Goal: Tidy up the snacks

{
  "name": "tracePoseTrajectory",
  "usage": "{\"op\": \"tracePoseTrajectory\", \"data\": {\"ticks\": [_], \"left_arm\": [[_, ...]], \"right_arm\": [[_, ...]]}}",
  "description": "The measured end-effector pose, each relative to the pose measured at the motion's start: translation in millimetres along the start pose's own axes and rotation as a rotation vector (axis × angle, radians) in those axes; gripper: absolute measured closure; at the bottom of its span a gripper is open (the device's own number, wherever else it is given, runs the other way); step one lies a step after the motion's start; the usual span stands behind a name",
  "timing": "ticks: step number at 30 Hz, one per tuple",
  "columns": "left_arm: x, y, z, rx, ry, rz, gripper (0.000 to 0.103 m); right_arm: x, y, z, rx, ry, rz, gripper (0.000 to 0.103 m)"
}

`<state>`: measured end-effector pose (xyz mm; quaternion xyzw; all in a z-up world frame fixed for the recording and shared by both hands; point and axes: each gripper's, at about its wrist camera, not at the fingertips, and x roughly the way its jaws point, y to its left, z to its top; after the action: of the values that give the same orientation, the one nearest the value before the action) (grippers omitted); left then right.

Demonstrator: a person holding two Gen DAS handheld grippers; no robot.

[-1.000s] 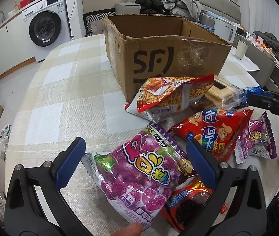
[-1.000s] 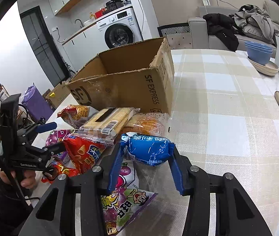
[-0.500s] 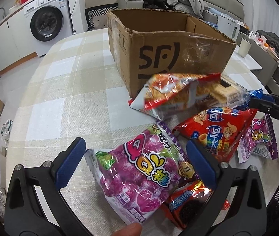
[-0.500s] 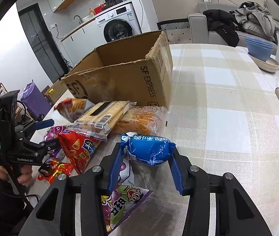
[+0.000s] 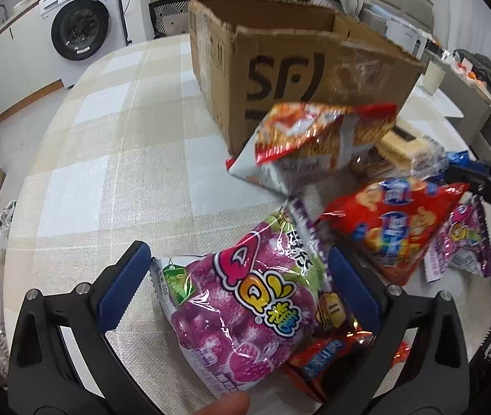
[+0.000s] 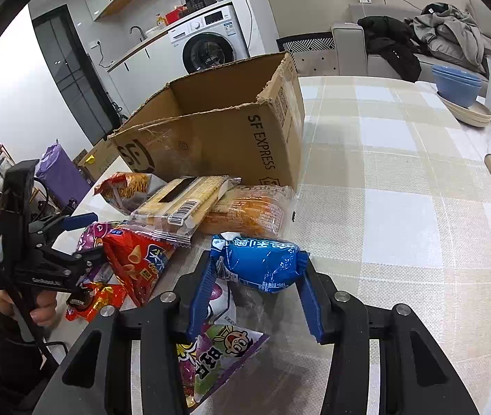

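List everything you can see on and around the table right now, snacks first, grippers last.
cardboard box: 1, brown, open top, mid-table behind the snacks
purple candy bag: 1, purple, between the left gripper's fingers
blue packet: 1, blue, clamped in the right gripper
red cone-snack bag: 1, red, centre of the pile
noodle-snack bag: 1, red and white, against the box front
wafer pack: 1, clear and pale yellow, atop the pile
orange bread pack: 1, orange, beside the box corner
washing machine: 1, white, back wall
blue bowls: stack, blue, far table edge
left gripper: 1, black with blue pads, open
right gripper: 1, black with blue pads, shut
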<state>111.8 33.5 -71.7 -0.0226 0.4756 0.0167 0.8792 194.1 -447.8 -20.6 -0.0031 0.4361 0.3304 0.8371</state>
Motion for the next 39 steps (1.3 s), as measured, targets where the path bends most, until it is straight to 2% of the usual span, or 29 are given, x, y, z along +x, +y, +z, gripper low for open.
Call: {"op": "tracePoseTrajectory", "data": {"ticks": [2,6,12,15,20,23,28,30,33,39], "left_arm": [[8.6,0.2,-0.2,0.003,0.030,0.023,0.001],[11.3,3.9,0.4,-0.012,0.031,0.016,0.000],[12.7,4.4,1.5,-0.007,0.033,0.011,0.003],[9.9,6.6,-2.3,-0.004,0.023,0.007,0.009],[3.0,8.0,-5.2,-0.005,-0.009,-0.018,0.020],[0.5,10.3,-6.6,-0.016,-0.024,-0.031,0.024],[-9.7,13.1,-6.0,-0.025,-0.051,-0.050,0.035],[-16.6,11.1,-6.2,-0.020,-0.061,-0.056,0.043],[-26.4,10.2,-4.6,-0.021,-0.082,-0.066,0.047],[-34.9,12.3,-5.1,-0.029,-0.080,-0.069,0.048]], "right_arm": [[0.2,0.5,-0.1,-0.001,0.000,-0.002,0.057],[0.6,-0.2,-0.8,0.001,0.000,-0.002,0.056],[8.0,-2.5,-1.9,0.016,0.019,-0.011,0.049],[14.9,-3.0,-2.6,0.027,0.032,-0.026,0.044],[24.9,-2.4,-4.0,0.042,0.043,-0.044,0.044],[23.8,-1.8,-5.1,0.028,0.027,-0.049,0.052],[17.5,-1.5,-5.3,0.008,0.008,-0.044,0.054],[12.5,-2.0,-4.0,0.007,-0.004,-0.041,0.054],[0.8,-1.4,-2.1,0.002,-0.048,-0.027,0.054],[-9.9,3.3,2.3,-0.012,-0.076,-0.024,0.054]]}}
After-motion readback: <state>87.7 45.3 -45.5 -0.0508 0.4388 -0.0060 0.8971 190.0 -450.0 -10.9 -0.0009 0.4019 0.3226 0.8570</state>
